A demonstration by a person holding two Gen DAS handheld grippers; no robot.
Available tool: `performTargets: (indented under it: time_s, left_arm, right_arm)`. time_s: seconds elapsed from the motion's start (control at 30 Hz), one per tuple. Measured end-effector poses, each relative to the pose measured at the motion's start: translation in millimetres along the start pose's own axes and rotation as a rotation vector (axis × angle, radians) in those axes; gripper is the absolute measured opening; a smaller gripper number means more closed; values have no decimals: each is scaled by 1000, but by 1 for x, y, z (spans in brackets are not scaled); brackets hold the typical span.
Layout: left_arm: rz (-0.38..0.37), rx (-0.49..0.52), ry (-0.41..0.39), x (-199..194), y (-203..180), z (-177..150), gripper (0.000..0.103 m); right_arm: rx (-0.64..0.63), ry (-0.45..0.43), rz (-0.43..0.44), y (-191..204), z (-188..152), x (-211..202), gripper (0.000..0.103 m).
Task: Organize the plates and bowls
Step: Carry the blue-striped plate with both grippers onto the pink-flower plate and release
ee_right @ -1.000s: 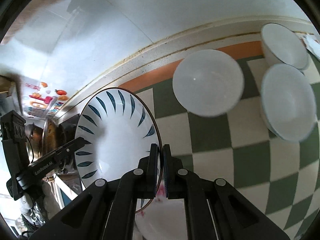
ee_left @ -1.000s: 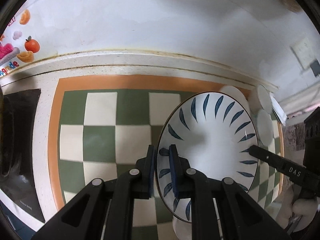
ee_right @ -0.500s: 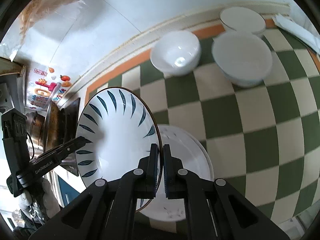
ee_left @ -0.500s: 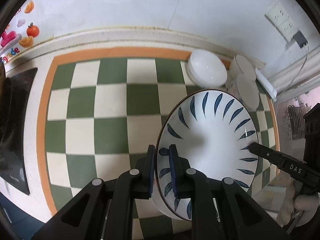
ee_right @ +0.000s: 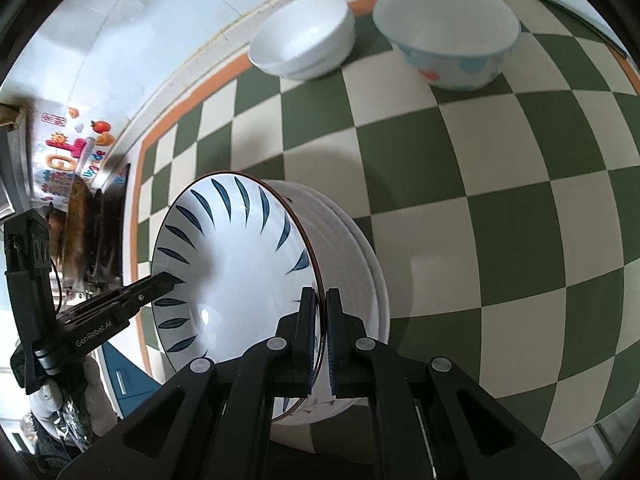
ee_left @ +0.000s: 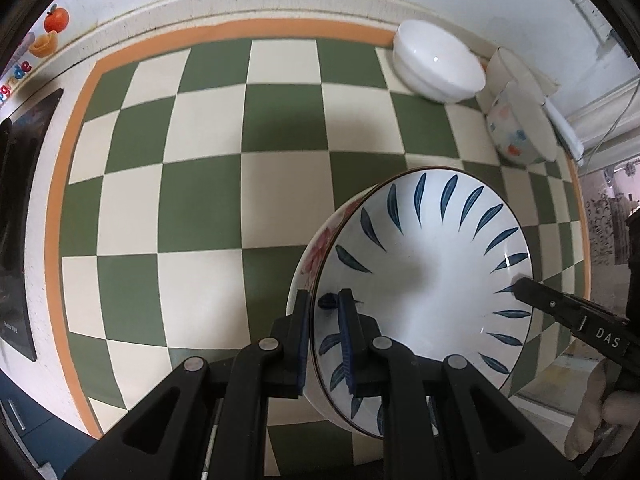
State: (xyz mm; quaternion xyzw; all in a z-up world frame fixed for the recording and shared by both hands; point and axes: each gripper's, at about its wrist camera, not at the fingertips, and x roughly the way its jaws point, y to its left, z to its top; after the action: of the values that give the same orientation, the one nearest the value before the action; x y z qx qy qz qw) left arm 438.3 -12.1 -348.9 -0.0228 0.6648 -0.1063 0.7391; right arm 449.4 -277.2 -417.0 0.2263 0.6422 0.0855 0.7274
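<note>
Both grippers are clamping opposite rims of the blue-leaf plate point(ee_left: 424, 276): left gripper point(ee_left: 324, 344), right gripper point(ee_right: 318, 340). It is now hovering tilted, lower than a second ago, just above the plate stack point(ee_right: 360, 264). Stacking looks imminent.

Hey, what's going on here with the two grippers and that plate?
A person is carrying a blue-leaf plate with both grippers. The left gripper is shut on one edge of its rim, the right gripper on the opposite edge. The plate hangs just over a stack of plates on the checkered mat, seemingly about to go on top. Three bowls sit at the back: a white bowl, a spotted bowl and another behind it.
</note>
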Motion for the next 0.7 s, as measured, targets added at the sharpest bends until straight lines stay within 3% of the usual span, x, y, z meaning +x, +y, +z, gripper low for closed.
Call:
performTargets:
  time_s: [0.7]
  left_arm:
    - [50, -61, 24, 22, -4, -7, 12]
  right_arm:
    - [-29, 56, -13, -11, 10, 28, 7]
